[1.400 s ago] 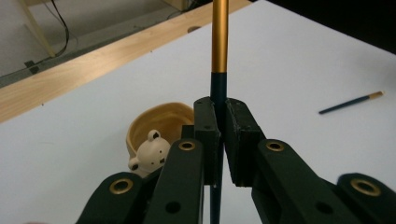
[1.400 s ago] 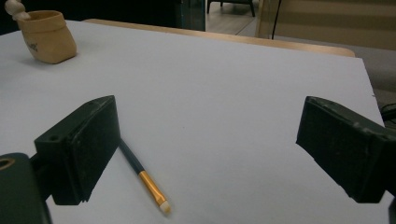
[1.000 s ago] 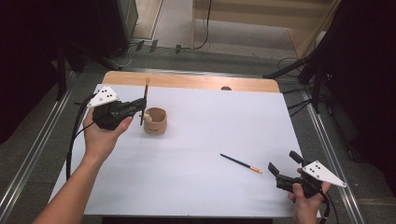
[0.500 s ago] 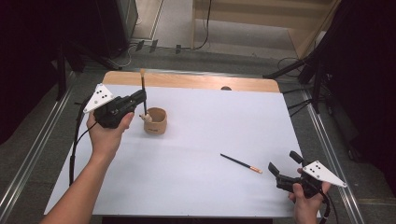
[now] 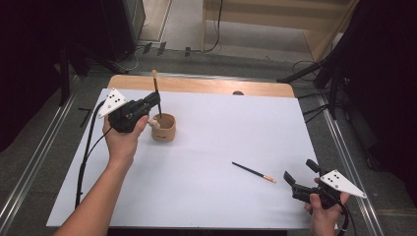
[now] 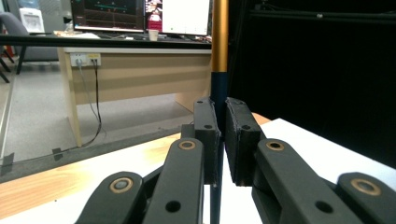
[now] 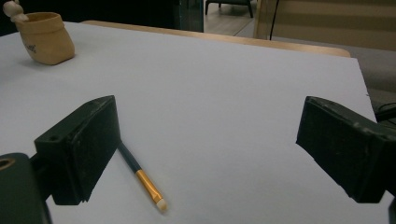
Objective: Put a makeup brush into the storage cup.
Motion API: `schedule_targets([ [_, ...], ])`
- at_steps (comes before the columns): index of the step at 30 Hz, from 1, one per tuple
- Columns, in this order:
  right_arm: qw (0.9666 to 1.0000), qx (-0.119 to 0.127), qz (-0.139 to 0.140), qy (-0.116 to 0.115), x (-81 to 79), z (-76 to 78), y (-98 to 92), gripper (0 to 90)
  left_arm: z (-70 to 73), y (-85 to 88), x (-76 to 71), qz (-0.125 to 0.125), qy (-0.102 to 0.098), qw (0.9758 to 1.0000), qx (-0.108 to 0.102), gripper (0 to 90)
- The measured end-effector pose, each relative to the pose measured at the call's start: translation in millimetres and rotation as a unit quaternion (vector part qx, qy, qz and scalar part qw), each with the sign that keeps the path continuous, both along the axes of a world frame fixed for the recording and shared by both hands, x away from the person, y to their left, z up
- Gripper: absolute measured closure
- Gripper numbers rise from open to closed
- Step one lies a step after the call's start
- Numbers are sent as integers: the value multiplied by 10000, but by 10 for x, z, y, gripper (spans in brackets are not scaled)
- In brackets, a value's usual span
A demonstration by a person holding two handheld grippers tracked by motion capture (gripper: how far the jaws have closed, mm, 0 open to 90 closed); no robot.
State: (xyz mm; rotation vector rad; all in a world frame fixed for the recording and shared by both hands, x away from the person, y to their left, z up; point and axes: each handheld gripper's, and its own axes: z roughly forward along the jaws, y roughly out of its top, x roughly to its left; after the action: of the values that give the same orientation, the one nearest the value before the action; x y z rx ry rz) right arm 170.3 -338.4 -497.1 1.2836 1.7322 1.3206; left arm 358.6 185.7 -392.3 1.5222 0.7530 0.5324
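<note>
The left gripper (image 5: 156, 100) sits at about ten o'clock on the white table sheet (image 5: 221, 147), held in the person's left hand (image 5: 120, 140). Its jaws are pressed together on a slim dark brush (image 5: 157, 96), pinching the handle partway along its length. The brush stands nearly upright: its lighter end points up past the far wooden edge of the table (image 5: 196, 84), and its lower end reaches down into the mouth of the small tan cup (image 5: 163, 127) just at four o'clock of the gripper. Whether the brush touches the cup's bottom cannot be told. In the left gripper view the two black pads (image 6: 208, 130) close on the dark blue shaft of the brush (image 6: 218, 88), with its gold ferrule rising above them.

The right gripper (image 5: 301, 178) rests low at about five o'clock on the sheet, in the person's right hand (image 5: 324, 211). Its jaws are spread wide and hold nothing. A second brush (image 5: 254, 172) lies flat on the sheet at about ten o'clock of that gripper, near but apart from it. In the right gripper view this second brush (image 7: 140, 179) lies beside the left-hand pad (image 7: 81, 149), bristle end toward the camera, and the tan cup (image 7: 45, 37) stands far off at eleven o'clock.
</note>
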Motion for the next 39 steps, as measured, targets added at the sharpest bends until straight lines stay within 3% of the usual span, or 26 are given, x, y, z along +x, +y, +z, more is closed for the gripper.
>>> schedule_targets([
  [2, 10000, 8, 5, -9, 1, -3, -1, 68, -79, 1, 23, 98, 95, 9997, -183, 851],
  [5, 10000, -7, 10, -3, 0, -1, 0, 68, -129, -28, 37, 136, 66, 9999, -42, 851],
  [11, 10000, -7, 19, 16, 5, -5, 2, 68, -159, -103, 38, 229, -163, 9996, 46, 850],
  [17, 10000, -2, 17, 11, 3, -6, 5, 68, -244, -115, 29, 405, -86, 9991, -94, 849],
  [20, 10000, -5, 16, 17, 4, -9, 1, 68, -288, -152, 33, 383, -113, 9991, 102, 849],
  [27, 10000, -7, 29, 9, 10, -12, 7, 68, -336, -214, 16, 444, -151, 9988, 162, 848],
  [30, 10000, 0, 34, 16, 9, -14, 4, 68, -401, -203, 8, 589, -80, 9982, 109, 848],
  [31, 10000, 15, 25, 36, 7, -14, 4, 68, -448, -200, 11, 610, -39, 9979, 202, 848],
  [36, 10000, 16, 19, 24, 7, -13, 1, 68, -509, -200, -7, 680, 16, 9974, 234, 847],
  [39, 10000, 5, 24, 24, 8, -14, 3, 68, -571, -222, -30, 652, 8, 9971, 404, 847],
])
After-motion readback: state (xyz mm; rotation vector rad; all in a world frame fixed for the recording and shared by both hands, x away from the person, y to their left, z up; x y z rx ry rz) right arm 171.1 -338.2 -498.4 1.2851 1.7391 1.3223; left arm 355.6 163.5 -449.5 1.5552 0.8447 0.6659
